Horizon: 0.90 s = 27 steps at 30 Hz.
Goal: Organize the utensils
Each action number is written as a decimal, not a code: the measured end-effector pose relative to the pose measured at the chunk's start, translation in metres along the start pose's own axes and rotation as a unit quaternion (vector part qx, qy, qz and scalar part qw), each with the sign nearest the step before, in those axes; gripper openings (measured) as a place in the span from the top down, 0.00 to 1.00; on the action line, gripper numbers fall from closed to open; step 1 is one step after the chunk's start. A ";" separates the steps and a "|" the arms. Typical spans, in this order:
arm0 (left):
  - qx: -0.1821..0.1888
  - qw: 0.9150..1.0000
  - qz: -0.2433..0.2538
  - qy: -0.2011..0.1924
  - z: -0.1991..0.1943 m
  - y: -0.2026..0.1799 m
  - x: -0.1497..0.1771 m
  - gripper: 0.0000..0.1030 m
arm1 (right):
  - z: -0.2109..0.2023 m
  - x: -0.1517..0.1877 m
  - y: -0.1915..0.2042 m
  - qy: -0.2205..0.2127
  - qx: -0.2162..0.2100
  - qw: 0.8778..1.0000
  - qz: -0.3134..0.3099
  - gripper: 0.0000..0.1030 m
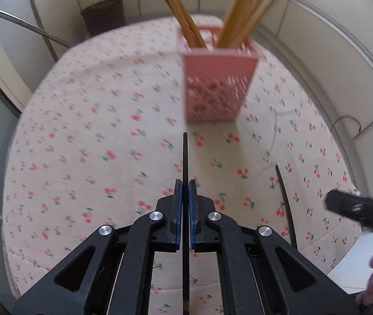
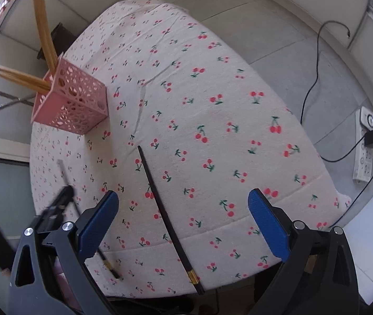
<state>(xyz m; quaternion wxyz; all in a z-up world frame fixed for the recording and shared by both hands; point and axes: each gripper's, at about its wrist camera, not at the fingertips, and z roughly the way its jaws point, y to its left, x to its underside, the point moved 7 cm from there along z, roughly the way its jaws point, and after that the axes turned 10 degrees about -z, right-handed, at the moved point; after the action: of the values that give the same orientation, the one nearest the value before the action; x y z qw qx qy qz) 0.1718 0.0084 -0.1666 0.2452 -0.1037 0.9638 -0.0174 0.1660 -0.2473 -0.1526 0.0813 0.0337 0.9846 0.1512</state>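
Left gripper [image 1: 185, 183]: jaws clenched on a black chopstick [image 1: 185, 162]; the stick's long axis runs straight out along the fingers, tip toward the far side, aimed at the pink perforated holder [image 1: 219, 84] standing just beyond it; the stick is thin, dark and straight, and its rear end passes back between the gripper's arms.

Right gripper [image 2: 184, 210]: jaws spread wide, grasping nothing; it sits above the near edge of the cherry-print tablecloth [image 2: 212, 84].

Second black chopstick [image 2: 165, 212]: lies flat on the cloth between the blue pads [image 2: 266, 225], touching neither; long axis runs near to far, leaning left toward the far end; tapered tip far, gold-banded butt [image 2: 192, 275] at the near edge of the table.

Holder, in the right wrist view, stands upright at the far left of the table, well apart from the lying stick; several pale wooden chopsticks [image 1: 186, 21] stand in it, fanned left and right.
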 end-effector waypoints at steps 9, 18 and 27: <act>0.010 0.996 -0.026 -0.088 -0.052 0.028 -0.053 0.96 | 0.041 -0.007 0.030 0.011 0.080 0.994 -0.071 0.07; 0.015 0.993 -0.048 -0.106 -0.067 0.045 -0.064 0.95 | 0.051 -0.004 0.060 -0.031 0.140 0.977 -0.159 0.62; 0.017 0.993 -0.058 -0.106 -0.068 0.050 -0.065 0.95 | 0.051 0.000 0.085 -0.038 0.112 0.974 -0.196 0.93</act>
<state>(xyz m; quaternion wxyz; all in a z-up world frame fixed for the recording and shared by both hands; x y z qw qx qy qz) 0.1858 0.0701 -0.0805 0.3466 -0.1562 0.9242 -0.0367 0.1785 -0.1516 -0.1745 0.1427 -0.1450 0.9789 0.0201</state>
